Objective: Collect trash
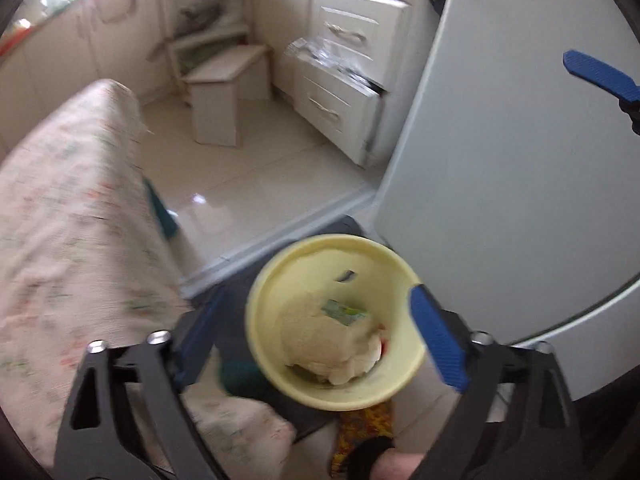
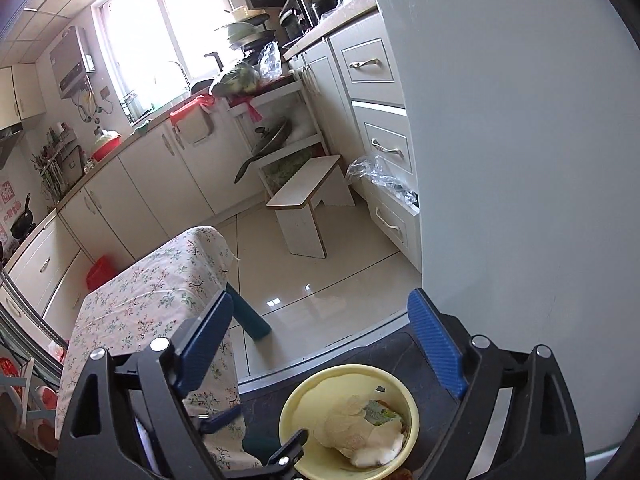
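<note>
Left wrist: bin (image 1: 264, 292) beside table edge (image 1: 160, 256)

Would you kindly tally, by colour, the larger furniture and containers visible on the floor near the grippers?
Yellow: 1, the bin
White: 1, the stool
Floral cloth: 1, the covered table
Red: 1, the container
Total: 4

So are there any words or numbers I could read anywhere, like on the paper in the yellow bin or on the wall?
None can be read.
Green wrapper in the yellow bin: has print, too blurred.
Red-and-white wall stickers at the far left of the kitchen: look like characters, too small and cut off.
Water heater on the wall: no legible label.
</note>
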`<state>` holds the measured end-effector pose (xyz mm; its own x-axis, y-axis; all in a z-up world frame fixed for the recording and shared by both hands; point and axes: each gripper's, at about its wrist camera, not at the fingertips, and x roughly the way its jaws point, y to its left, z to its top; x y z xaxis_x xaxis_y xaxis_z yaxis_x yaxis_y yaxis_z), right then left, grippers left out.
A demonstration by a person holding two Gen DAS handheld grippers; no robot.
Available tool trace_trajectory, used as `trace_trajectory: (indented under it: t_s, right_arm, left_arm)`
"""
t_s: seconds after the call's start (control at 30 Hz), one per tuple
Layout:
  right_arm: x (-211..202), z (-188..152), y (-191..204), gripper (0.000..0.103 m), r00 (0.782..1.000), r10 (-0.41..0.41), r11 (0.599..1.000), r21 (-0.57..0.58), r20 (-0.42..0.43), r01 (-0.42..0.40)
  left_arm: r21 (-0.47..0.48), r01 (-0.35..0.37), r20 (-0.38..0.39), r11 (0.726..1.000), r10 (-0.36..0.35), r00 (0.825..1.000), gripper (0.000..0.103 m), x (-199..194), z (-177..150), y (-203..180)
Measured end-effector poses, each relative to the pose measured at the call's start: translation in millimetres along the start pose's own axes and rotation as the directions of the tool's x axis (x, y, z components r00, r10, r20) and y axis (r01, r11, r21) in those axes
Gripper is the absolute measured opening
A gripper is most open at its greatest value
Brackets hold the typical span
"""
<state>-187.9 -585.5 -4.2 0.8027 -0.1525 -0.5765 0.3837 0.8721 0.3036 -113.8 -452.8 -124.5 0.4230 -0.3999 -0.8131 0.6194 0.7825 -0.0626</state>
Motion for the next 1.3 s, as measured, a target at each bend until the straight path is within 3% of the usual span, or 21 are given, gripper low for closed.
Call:
trace_trajectory:
  t_s: [0.2, 0.37, 0.43, 0.5, 0.63, 0.87, 1.0, 1.13, 1.3]
  right_arm:
    - [-26.9, 0.8, 19.0, 0.096, 0.997, -0.050, 0.994, -0.093, 0.053, 0.055]
    - [-63.2, -18.4, 37.4, 0.096, 0.989, -0.088, 0.982, -0.154, 0.118, 0.106]
    - [-81.0, -33.7, 44.0, 0.096, 0.986, -0.083, 0.980, -0.166, 0.143, 0.107]
    - [-95.4, -48.9, 50.6, 0.096, 0.985, -0.074, 0.979, -0.177, 0.156, 0.102]
    - [-125.0, -73.9, 65.0, 0.096, 0.986, -0.053, 0.977, -0.194, 0.160, 0.084]
    - [-164.7, -90.0, 85.1, 0.096, 0.987, -0.037, 0.974, -0.216, 0.158, 0.072]
    - [-184.8, -92.4, 95.8, 0.096, 0.984, -0.023, 0.972, -0.227, 0.178, 0.064]
    - [-194.8, -94.8, 103.1, 0.096, 0.980, -0.016, 0.968, -0.241, 0.197, 0.065]
    - [-202.0, -100.2, 111.2, 0.096, 0.978, -0.013, 0.965, -0.254, 0.209, 0.067]
  left_arm:
    - [-0.080, -0.081, 0.102, 0.993, 0.090, 0.991, 0.095, -79.3, -5.8, 24.1]
    - [-0.174, -0.009, 0.173, 0.985, 0.039, 0.984, 0.095, -147.5, -22.7, 53.0]
    - [-0.211, -0.008, 0.195, 0.977, 0.050, 0.980, 0.095, -171.8, -32.8, 63.8]
    - [-0.229, -0.056, 0.191, 0.972, 0.101, 0.976, 0.095, -193.4, -41.1, 71.1]
    - [-0.196, -0.186, 0.237, 0.963, 0.231, 0.944, 0.095, -233.2, -62.7, 66.9]
    - [-0.190, -0.283, 0.239, 0.940, 0.324, 0.915, 0.095, -274.0, -82.3, 68.5]
    - [-0.216, -0.268, 0.270, 0.939, 0.321, 0.908, 0.095, -296.1, -93.2, 72.9]
    - [-0.245, -0.287, 0.299, 0.926, 0.354, 0.886, 0.095, -310.3, -103.1, 76.0]
    - [-0.285, -0.240, 0.328, 0.928, 0.330, 0.885, 0.095, -326.7, -111.5, 81.4]
